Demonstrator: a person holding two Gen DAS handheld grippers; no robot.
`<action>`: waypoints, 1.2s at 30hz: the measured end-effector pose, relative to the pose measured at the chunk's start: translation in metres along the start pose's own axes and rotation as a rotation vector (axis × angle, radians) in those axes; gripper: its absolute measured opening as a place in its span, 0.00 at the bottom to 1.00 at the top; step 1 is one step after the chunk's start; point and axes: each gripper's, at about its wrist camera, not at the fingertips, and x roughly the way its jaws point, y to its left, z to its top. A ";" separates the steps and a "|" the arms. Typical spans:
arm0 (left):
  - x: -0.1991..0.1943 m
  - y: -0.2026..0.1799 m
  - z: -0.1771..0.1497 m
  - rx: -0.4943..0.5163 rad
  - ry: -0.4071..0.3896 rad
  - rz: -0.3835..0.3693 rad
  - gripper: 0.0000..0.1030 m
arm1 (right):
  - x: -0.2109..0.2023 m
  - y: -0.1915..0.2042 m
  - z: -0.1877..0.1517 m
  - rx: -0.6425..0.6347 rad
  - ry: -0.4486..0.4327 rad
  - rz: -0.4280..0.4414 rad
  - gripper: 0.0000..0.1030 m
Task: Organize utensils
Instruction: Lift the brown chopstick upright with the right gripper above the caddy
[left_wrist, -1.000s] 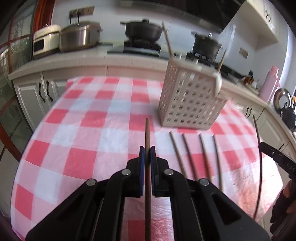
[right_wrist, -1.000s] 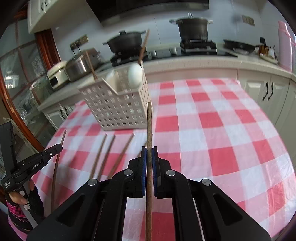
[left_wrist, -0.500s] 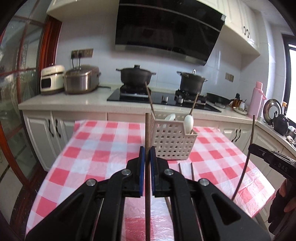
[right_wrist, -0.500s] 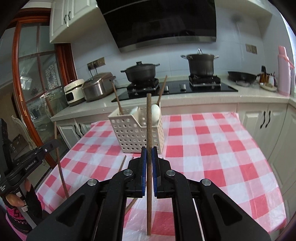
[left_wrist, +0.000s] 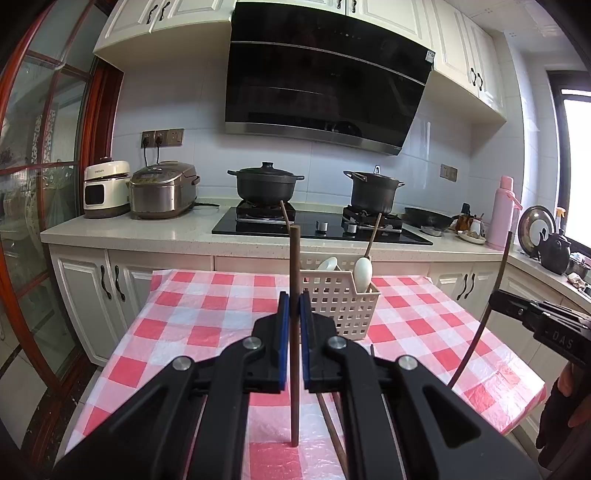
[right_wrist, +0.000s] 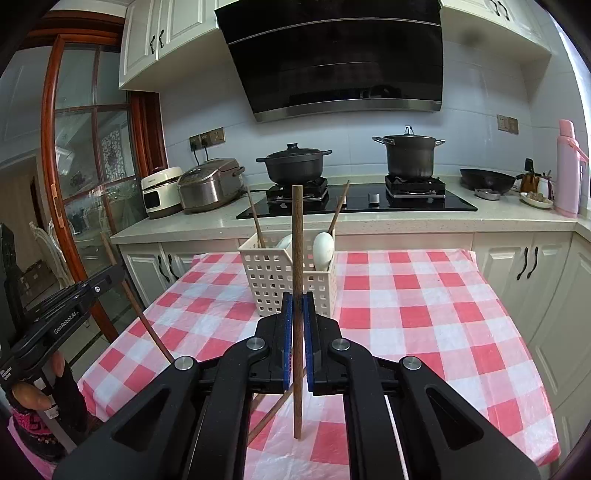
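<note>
Wooden chopstick (left_wrist: 294, 332) stands upright, clamped between the closed blue pads of the left gripper (left_wrist: 294, 339), its lower end hanging clear above the checked counter (left_wrist: 192, 325). Ahead and slightly right of this gripper sits the white perforated basket (left_wrist: 340, 306), already holding spoons and two sticks. More chopsticks (left_wrist: 332, 421) lie on the cloth beneath.

Right wrist view: the right gripper (right_wrist: 297, 343) is likewise closed on a second upright chopstick (right_wrist: 297, 295), with the basket (right_wrist: 280, 284) directly ahead. One loose chopstick (right_wrist: 273, 410) lies below it.

Risk, as judged: each stick is pinched at one narrow point and could pivot or slip. Both hands approaching together may collide, or a tip may catch the rim and tip the basket.
</note>
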 end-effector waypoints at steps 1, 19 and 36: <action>0.001 0.000 0.000 0.001 -0.001 -0.001 0.06 | 0.000 0.001 0.000 -0.001 -0.001 0.002 0.06; 0.010 -0.014 0.023 0.052 -0.008 -0.029 0.06 | 0.007 0.006 0.021 -0.050 -0.039 0.016 0.06; 0.048 -0.027 0.090 0.083 -0.055 -0.049 0.06 | 0.035 0.002 0.070 -0.103 -0.088 0.016 0.06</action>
